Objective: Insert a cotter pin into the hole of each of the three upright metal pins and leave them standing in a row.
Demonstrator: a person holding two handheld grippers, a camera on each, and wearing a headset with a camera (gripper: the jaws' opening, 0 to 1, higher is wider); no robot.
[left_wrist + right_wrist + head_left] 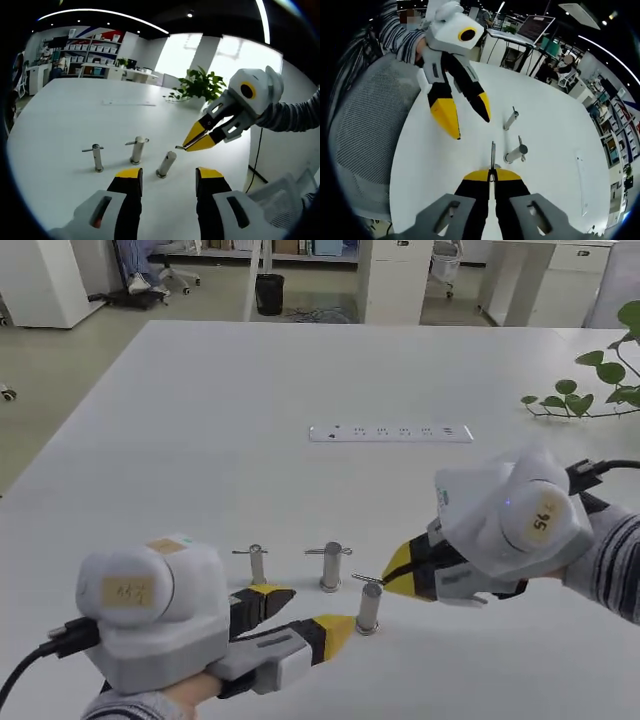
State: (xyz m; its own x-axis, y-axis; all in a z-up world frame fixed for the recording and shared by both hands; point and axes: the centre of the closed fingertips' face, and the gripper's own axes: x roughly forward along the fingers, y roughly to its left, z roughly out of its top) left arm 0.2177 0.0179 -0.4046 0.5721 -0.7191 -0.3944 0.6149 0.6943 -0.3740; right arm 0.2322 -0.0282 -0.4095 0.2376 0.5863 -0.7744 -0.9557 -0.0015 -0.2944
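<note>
Three short, upright, grey metal pins are stood on the white tabletop [200,440]. The left metal pin [257,566] and the middle metal pin [330,570] are each crossed near the head by fitted cotter pins [315,551]. The bare metal pin [369,608], nearest the person, carries none.

A thin wire cotter pin [366,580] is pinched in the closed right claw [398,576], its free end just beside the bare pin's top. The left claw [300,610] is held open with nothing gripped, and the bare pin lies just ahead of its jaws.

The wire pin is judged light, springy and prone to twisting, so it is best held by its rear end. The bare pin is stiff and smooth and looks easily toppled, so it is best steadied low on its shaft.
</note>
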